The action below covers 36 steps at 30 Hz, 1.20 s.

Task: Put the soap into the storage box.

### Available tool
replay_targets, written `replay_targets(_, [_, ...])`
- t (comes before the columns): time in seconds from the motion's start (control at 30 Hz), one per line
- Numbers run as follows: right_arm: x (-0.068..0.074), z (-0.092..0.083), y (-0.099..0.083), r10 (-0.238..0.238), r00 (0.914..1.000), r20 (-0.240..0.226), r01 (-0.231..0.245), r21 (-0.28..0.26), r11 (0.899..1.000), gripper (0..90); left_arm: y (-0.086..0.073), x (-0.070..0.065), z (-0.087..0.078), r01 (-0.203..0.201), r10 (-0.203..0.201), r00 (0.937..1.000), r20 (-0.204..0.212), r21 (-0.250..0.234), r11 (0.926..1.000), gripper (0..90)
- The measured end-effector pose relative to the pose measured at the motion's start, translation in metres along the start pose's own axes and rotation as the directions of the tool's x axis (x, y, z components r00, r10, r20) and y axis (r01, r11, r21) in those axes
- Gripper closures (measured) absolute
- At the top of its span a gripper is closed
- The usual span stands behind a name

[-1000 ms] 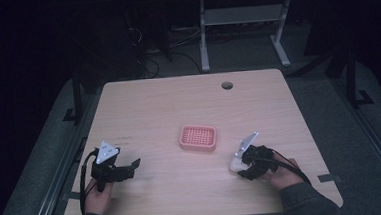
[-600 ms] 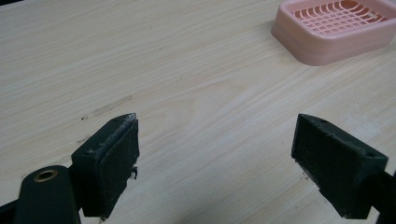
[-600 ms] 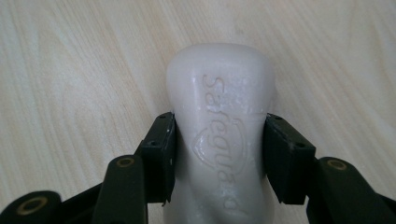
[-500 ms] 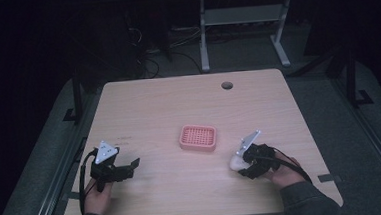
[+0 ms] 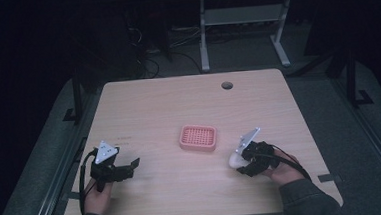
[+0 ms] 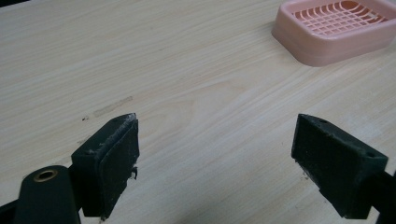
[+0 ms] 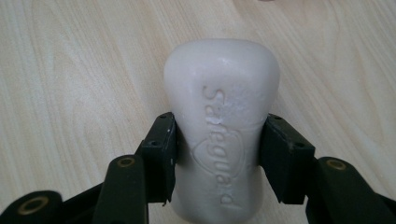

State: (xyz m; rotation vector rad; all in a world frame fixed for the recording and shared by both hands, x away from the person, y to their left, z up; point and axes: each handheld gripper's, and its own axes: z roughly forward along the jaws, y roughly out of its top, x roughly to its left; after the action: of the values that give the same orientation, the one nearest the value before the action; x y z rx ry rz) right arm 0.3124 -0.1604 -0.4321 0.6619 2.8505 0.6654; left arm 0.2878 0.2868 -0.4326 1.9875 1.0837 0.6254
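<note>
A pink slotted soap dish (image 5: 198,138) sits near the middle of the wooden table (image 5: 188,102); its corner appears top right in the left gripper view (image 6: 334,28). My right gripper (image 5: 238,160) is at the front right, just right of the dish, shut on a white soap bar (image 5: 235,159). In the right gripper view both pads press the sides of the bar (image 7: 222,121), stamped "Safeguard", just above the tabletop. My left gripper (image 5: 132,166) rests at the front left, open, with bare wood between its pads (image 6: 109,158).
A round cable hole (image 5: 226,85) lies near the table's far edge. Behind the table, on a dark floor, stand a white desk frame (image 5: 238,24) and loose cables (image 5: 150,60). Wood stretches on all sides of the dish.
The right gripper with the soap bar has shifted slightly; the left gripper stays where it was.
</note>
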Motion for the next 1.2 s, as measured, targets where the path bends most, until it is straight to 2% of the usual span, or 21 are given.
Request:
replay_targets(0.33, [0.001,0.007,0.001,0.003,1.0,-0.001,-0.003,-0.001,1.0,48.8,0.0,0.0,0.0,0.001,-0.001,1.0,0.001,0.002,1.0,14.7])
replay_targets(0.4, [0.001,0.008,0.0,0.018,0.9998,-0.002,-0.018,-0.009,1.0,48.8,0.0,0.0,0.0,-0.002,0.002,1.0,0.001,0.006,1.0,14.7])
replay_targets(0.57, [0.001,0.011,0.0,0.008,0.9999,0.007,-0.008,-0.009,1.0,48.7,0.0,0.0,0.001,-0.003,0.003,1.0,0.001,0.006,1.0,14.7])
replay_targets(0.8, [0.001,0.014,-0.002,0.026,0.9997,0.005,-0.026,-0.024,0.999,48.4,0.0,-0.001,0.001,-0.002,0.002,1.0,0.005,0.007,1.0,14.7])
replay_targets(0.97, [0.001,0.018,0.0,0.018,0.9998,0.008,-0.017,-0.014,1.0,48.0,0.0,-0.001,0.001,-0.002,0.002,1.0,0.006,0.008,1.0,14.7])
replay_targets(1.03, [0.001,0.019,-0.001,0.032,0.9995,0.0,-0.032,-0.021,0.999,47.9,0.0,-0.001,0.001,-0.001,0.001,1.0,0.007,0.008,1.0,14.7])
replay_targets(1.07, [-0.001,0.02,-0.004,0.04,0.9992,-0.005,-0.041,-0.045,0.998,47.8,0.0,-0.001,0.002,-0.001,0.0,1.0,0.007,0.008,1.0,14.6])
replay_targets(1.1, [-0.001,0.02,-0.004,0.04,0.9992,-0.005,-0.041,-0.045,0.998,47.8,0.0,-0.001,0.002,-0.001,0.0,1.0,0.007,0.008,1.0,14.7])
replay_targets(1.13, [-0.001,0.02,-0.008,0.059,0.9982,-0.011,-0.06,-0.074,0.995,47.6,0.0,-0.001,0.002,0.0,0.0,1.0,0.007,0.009,1.0,14.7])
replay_targets(1.2, [-0.001,0.02,-0.011,0.073,0.9973,-0.012,-0.074,-0.088,0.993,47.6,0.0,-0.002,0.002,0.0,0.0,1.0,0.008,0.007,1.0,14.7])
